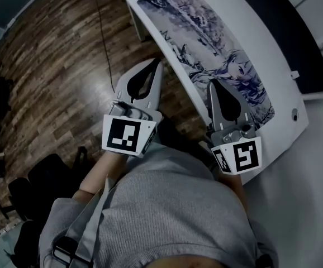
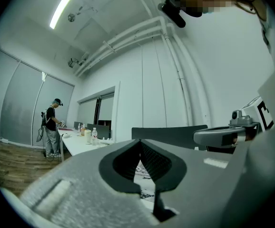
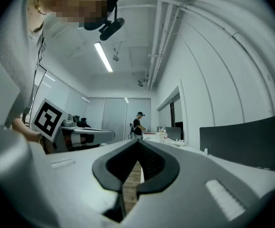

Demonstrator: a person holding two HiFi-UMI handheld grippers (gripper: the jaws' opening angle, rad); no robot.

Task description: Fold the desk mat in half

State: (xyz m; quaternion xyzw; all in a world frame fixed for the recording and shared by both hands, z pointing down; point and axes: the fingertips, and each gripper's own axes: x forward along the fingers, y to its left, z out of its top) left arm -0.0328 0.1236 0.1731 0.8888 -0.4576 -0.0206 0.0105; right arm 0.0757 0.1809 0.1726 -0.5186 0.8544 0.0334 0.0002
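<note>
The desk mat (image 1: 206,43), printed with a pale blue and purple drawing, lies flat and unfolded along the white table (image 1: 273,32). My left gripper (image 1: 157,65) is shut and empty; it hovers over the wooden floor just off the table's left edge, beside the mat. My right gripper (image 1: 212,84) is also shut with nothing in it, and its tip is over the near end of the mat. In the left gripper view the shut jaws of the left gripper (image 2: 140,141) show a strip of the mat (image 2: 144,174) below them. The right gripper (image 3: 138,141) shows its jaws closed too.
A dark panel (image 1: 312,66) stands along the table's right side, with a small white piece (image 1: 294,74) and a round fitting (image 1: 294,114) near it. Wooden floor (image 1: 55,66) lies left of the table. A person (image 2: 52,127) stands far off at another table with bottles.
</note>
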